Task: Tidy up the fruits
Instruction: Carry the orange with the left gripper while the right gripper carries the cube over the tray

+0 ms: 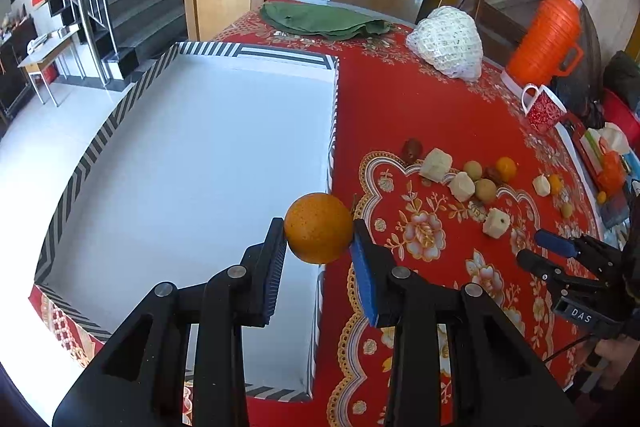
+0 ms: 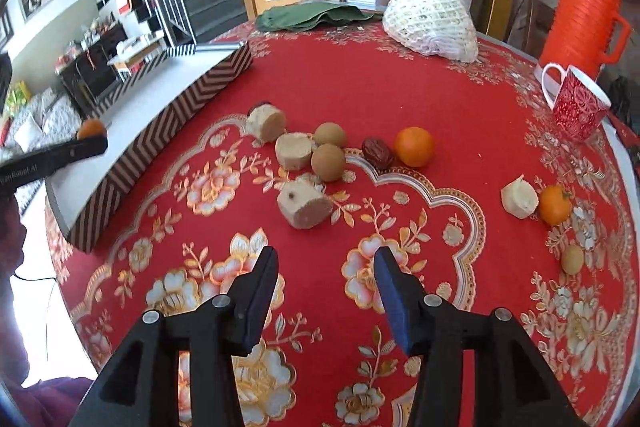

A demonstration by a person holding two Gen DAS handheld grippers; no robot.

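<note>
- My left gripper (image 1: 319, 233) has its jaws clamped on an orange (image 1: 319, 233), held over the near right rim of the box; the right gripper (image 2: 326, 291) hangs with jaws apart and nothing between them, ready, I judge, for the next pick.
- The striped box (image 1: 120, 119) sits at the desk's left edge, its white floor bare.
- Loose fruit (image 2: 414, 147) and pale chunks (image 2: 306, 205) lie mid-desk, well apart from the box, waiting to be sorted.
</note>
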